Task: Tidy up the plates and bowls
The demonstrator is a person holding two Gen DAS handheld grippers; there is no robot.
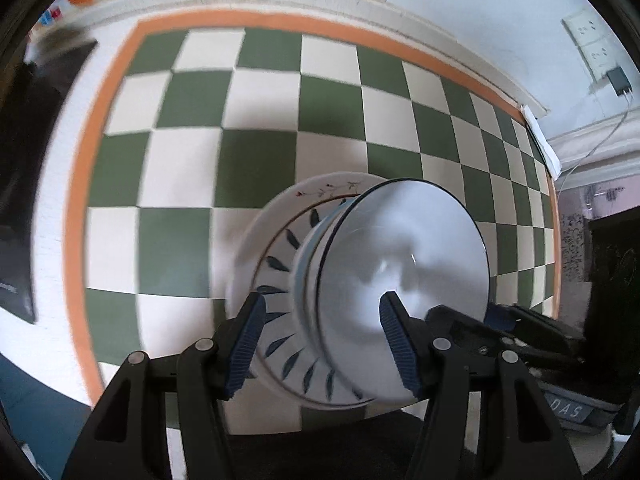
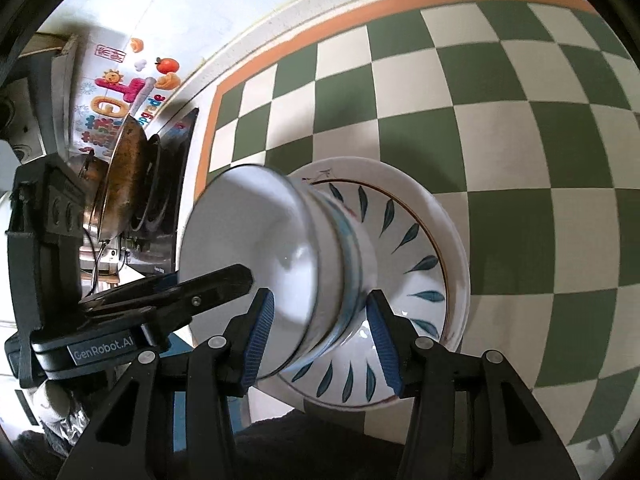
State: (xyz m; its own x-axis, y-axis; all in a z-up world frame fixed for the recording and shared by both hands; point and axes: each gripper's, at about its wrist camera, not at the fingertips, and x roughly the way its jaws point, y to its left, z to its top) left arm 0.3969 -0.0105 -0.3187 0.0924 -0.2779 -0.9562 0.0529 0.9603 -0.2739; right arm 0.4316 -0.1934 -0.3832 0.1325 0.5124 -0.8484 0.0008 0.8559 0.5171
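A stack stands on the green-and-cream checked tablecloth (image 1: 260, 160): a white plate with blue leaf marks (image 1: 276, 264) at the bottom, bowls on it, and a plain white bowl (image 1: 404, 264) with a dark rim on top. In the right wrist view the plate (image 2: 416, 248) and the top bowl (image 2: 256, 224) show too. My left gripper (image 1: 322, 344) is open, its blue pads either side of the stack's near edge. My right gripper (image 2: 318, 340) is open, straddling the bowls from the opposite side. Each gripper shows in the other's view.
A stove with a brown pan (image 2: 128, 176) and pots stands beside the table at one end. The tablecloth has an orange border (image 1: 76, 200). A wall with sockets (image 1: 592, 44) and a cable lies behind the table. Colourful stickers (image 2: 120, 92) are on the wall.
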